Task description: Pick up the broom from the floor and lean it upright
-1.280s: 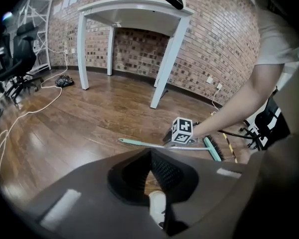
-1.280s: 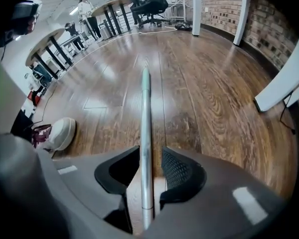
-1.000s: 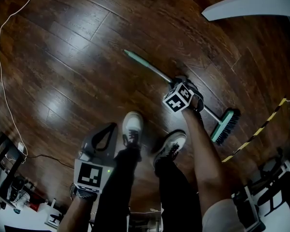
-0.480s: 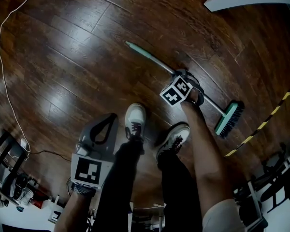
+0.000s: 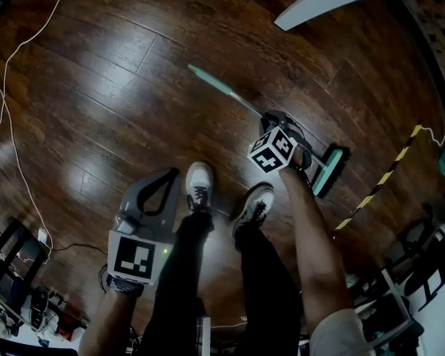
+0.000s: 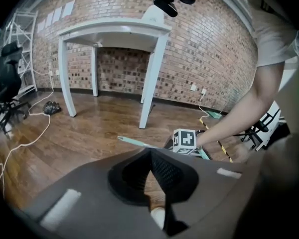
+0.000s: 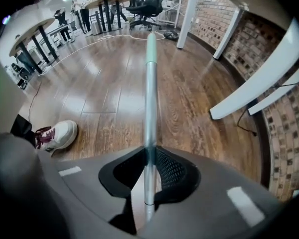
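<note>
Progress: our right gripper point(image 7: 149, 153) has just closed onto the broom handle point(image 7: 150, 83) | left gripper point(image 6: 150, 153) together, empty | leaning upright remains.

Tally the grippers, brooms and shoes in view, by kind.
Grippers: 2, the left gripper shut and empty, the right gripper with jaws just closed on the broom handle
Brooms: 1
Shoes: 2, left shoe and right shoe
Total: 5
</note>
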